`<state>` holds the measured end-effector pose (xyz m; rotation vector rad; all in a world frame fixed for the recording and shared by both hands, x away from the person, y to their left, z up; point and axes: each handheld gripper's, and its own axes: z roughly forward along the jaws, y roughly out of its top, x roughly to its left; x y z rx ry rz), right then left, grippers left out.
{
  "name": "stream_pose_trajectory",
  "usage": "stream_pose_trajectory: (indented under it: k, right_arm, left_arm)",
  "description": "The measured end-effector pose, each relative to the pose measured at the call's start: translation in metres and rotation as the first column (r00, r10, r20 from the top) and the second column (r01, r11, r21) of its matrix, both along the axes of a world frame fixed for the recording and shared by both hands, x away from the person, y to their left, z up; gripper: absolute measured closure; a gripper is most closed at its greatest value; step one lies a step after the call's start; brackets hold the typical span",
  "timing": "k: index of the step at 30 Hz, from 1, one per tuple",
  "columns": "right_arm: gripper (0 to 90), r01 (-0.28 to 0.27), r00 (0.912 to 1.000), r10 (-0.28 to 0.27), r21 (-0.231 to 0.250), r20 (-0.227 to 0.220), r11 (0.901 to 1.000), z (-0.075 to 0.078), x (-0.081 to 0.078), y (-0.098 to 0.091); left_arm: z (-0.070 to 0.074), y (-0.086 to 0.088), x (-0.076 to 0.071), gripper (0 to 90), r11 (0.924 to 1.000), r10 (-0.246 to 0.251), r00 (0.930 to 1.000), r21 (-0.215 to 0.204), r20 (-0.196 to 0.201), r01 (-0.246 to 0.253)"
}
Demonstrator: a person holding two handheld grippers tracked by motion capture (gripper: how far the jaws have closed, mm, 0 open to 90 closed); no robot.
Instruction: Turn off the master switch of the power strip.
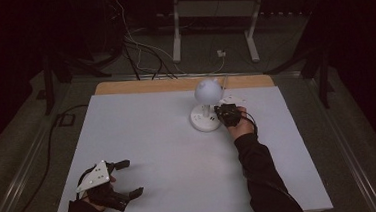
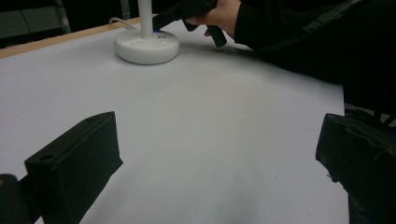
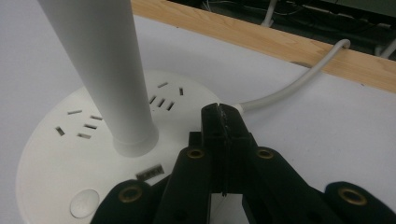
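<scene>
High view is dim w/ a dark vignette: room beyond the pale grey-white rectangular table sheet (image 1: 179, 146) falls to near black, edges murky. Round white globe lamp head (image 1: 208, 90) is the brightest spot, slightly blown out. Both gripper views are brighter, evenly lit, w/ soft faint shadows. Left gripper view: near black jaws soft, out of focus. Right gripper view: sharp on the white round plastic lamp base (image 3: 93, 140), background blurred.

The left claw (image 1: 126, 179) sits low with its jaws wide apart. The right arm (image 1: 260, 171) reaches far forward, and the right claw (image 1: 222, 111) is pinched tight.
</scene>
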<state>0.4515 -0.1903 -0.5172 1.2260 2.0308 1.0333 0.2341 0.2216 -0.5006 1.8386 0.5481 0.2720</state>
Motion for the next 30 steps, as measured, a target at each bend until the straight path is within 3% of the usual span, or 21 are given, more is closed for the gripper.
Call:
stream_pose_trajectory:
  k: [6, 12, 15, 24, 26, 29, 30]
  right_arm:
    - [90.0, -0.016, 0.9998, 0.016, -0.009, -0.007, 0.9998, -0.0001, -0.0010, 0.0020]
    - [90.0, -0.013, 0.9998, 0.013, -0.035, 0.014, 0.9993, -0.0010, -0.0029, 0.0044]
    - [90.0, -0.011, 0.9998, 0.012, -0.017, 0.014, 0.9998, -0.0016, -0.0026, 0.0028]
    - [90.0, -0.009, 0.9996, 0.010, -0.023, 0.025, 0.9997, -0.0023, -0.0038, 0.0036]
    - [90.0, -0.009, 0.9989, 0.011, -0.045, 0.045, 0.9990, -0.0032, -0.0052, 0.0052]
    - [90.0, -0.002, 0.9992, 0.004, -0.033, 0.040, 0.9994, -0.0019, -0.0055, 0.0055]
    - [90.0, -0.023, 0.9991, 0.023, -0.006, 0.036, 0.9997, 0.0001, -0.0064, 0.0044]
  left_arm:
    - [0.0000, -0.0001, 0.0000, 0.4, 1.0000, 0.002, 1.0000, 0.001, 0.001, -0.002]
    - [0.0005, 0.0002, -0.0008, 0.4, 1.0000, 0.004, 1.0000, 0.001, 0.002, -0.004]
    - [0.0005, 0.0003, -0.0008, 0.4, 1.0000, 0.003, 1.0000, 0.000, 0.002, -0.003]
    - [0.0004, 0.0005, -0.0005, 0.3, 1.0000, 0.006, 1.0000, -0.001, 0.001, -0.006]
    - [0.0005, 0.0007, -0.0006, 0.4, 1.0000, 0.007, 1.0000, -0.001, 0.001, -0.007]
    - [0.0005, 0.0007, -0.0007, 0.4, 1.0000, 0.006, 1.0000, -0.002, 0.001, -0.006]
    - [0.0007, 0.0010, -0.0006, 0.4, 1.0000, 0.007, 1.0000, -0.004, 0.002, -0.007]
